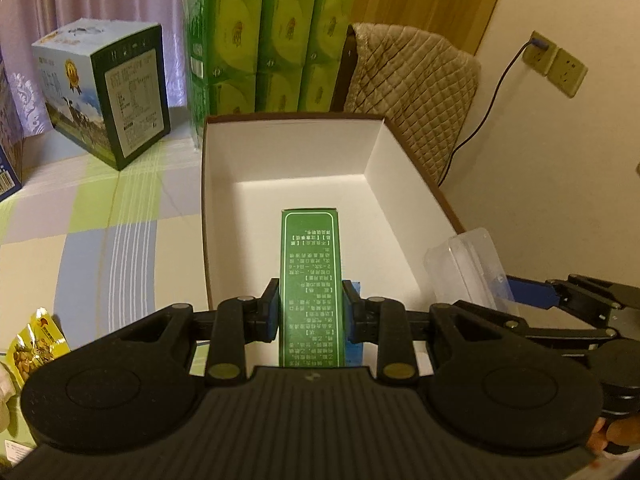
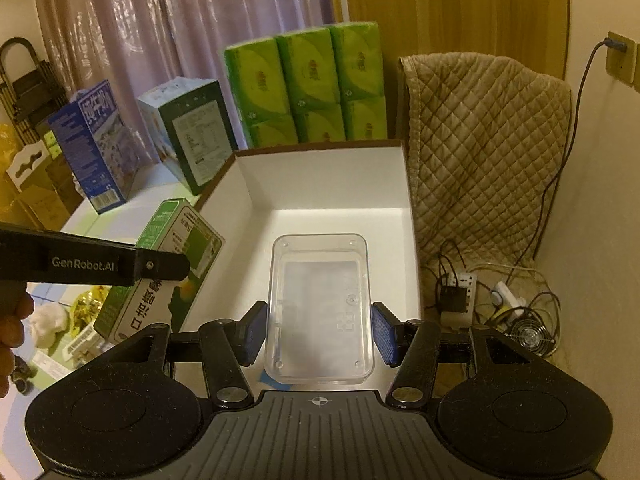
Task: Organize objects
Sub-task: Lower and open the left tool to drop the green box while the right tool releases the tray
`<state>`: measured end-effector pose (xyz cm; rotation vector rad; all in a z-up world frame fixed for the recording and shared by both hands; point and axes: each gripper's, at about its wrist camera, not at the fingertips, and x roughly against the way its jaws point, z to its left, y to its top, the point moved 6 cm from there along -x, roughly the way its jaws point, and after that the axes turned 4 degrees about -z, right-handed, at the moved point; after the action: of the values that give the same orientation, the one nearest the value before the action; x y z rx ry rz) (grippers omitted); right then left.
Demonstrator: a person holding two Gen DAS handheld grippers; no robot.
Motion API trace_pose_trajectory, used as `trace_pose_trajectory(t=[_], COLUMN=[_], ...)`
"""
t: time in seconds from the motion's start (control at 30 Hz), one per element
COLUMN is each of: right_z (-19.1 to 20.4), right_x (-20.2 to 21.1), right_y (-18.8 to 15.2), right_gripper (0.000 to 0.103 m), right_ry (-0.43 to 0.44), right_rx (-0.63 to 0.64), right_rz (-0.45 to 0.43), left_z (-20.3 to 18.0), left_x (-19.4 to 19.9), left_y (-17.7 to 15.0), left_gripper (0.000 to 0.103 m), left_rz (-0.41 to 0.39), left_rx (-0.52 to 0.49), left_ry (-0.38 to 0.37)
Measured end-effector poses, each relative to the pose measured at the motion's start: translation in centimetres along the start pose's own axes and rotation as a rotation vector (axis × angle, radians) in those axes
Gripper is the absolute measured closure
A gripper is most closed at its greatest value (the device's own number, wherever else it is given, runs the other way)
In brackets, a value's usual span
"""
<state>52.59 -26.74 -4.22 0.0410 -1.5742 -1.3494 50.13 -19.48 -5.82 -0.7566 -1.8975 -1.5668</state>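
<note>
My left gripper (image 1: 311, 308) is shut on a long green carton (image 1: 311, 264) with white print. It holds the carton level over the near part of an open white box (image 1: 288, 152) with brown outer walls. In the right wrist view the same green carton (image 2: 176, 248) hangs by the box's left wall, with a left finger (image 2: 92, 266) across it. My right gripper (image 2: 320, 330) is shut on a clear plastic container (image 2: 320, 300), blue pads pressed to its sides, above the white box (image 2: 320, 180). In the left wrist view the clear container (image 1: 468, 264) sits over the box's right rim.
Behind the box stand green tissue packs (image 1: 264, 40) and two milk cartons (image 2: 188, 132) (image 2: 88, 144). A chair with a quilted cover (image 2: 480, 152) is to the right, with cables, a power strip and a small fan (image 2: 528, 336) on the floor. A yellow snack packet (image 1: 36, 344) lies near left.
</note>
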Motion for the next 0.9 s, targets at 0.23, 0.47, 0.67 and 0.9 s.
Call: trace_pose_trajectory(t=[0.23,0.47,0.67,0.9], right_z=[-1.2,-2.3,-2.7,-3.1], right_x=[-1.8,-2.7,-3.4,-3.9], right_y=[-0.9,-1.1,-1.0,-0.9], right_gripper=[0.051,0.051,0.051,0.051], right_ry=[-0.01,-0.018,-0.013,-0.014], right_rx=[0.0,0.004,0.009,0.015], right_rz=[0.052,0.073,0.085,0.087], left_z=[-0.5,-1.3,-1.6,-1.6], left_x=[-2.7,-5.7,-7.5,-8.2], left_y=[-1.0,-2.9,-3.8,-3.6], left_gripper=[0.078,0.077,0.077,0.073], left_rz=[0.058,0.111,0.139,0.131], left_rx=[-0.007,-0.01,-0.01,-0.016], left_ry=[0.026,0.063,0.078,0.082])
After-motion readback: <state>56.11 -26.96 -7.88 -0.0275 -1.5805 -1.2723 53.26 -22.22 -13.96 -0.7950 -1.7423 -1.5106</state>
